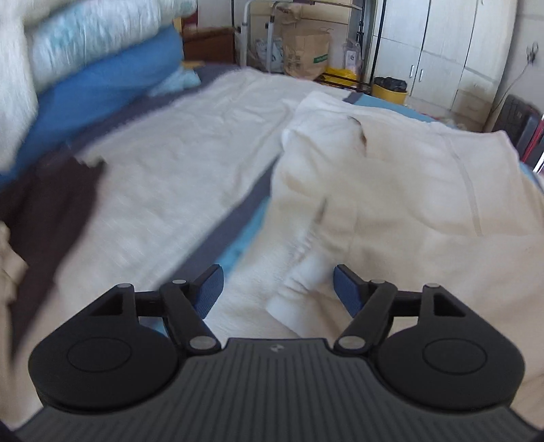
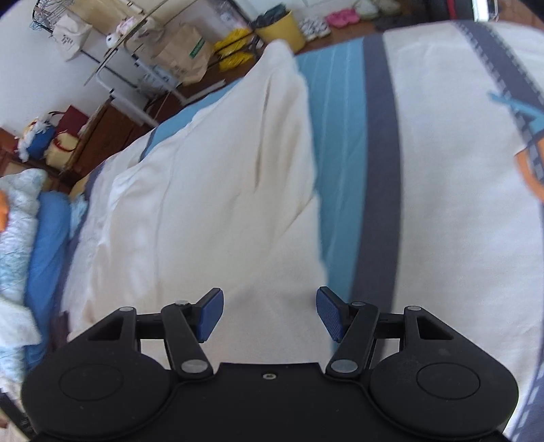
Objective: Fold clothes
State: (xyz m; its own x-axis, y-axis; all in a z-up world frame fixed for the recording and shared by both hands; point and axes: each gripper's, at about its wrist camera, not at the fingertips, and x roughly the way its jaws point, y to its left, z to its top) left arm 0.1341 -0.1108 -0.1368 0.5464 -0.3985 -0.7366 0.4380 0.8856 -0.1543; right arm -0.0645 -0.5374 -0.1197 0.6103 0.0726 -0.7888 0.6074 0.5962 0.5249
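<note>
A cream-white garment [image 1: 401, 190] lies on the bed, with a sleeve folded over its body; the sleeve's cuff [image 1: 299, 292] lies between the fingers of my left gripper [image 1: 278, 289], which is open and holds nothing. The same garment [image 2: 210, 204] fills the middle of the right wrist view. My right gripper [image 2: 269, 314] is open and empty just above its near edge. Both views are blurred by motion.
The bed sheet [image 2: 343, 170] has blue, grey and white stripes. A dark brown garment [image 1: 51, 217] lies at the left. Stacked pillows and quilts [image 1: 95, 61] sit at the bed's head. Beyond the bed stand a paper bag [image 1: 306, 54], a yellow bin [image 2: 282, 27] and wardrobes [image 1: 442, 51].
</note>
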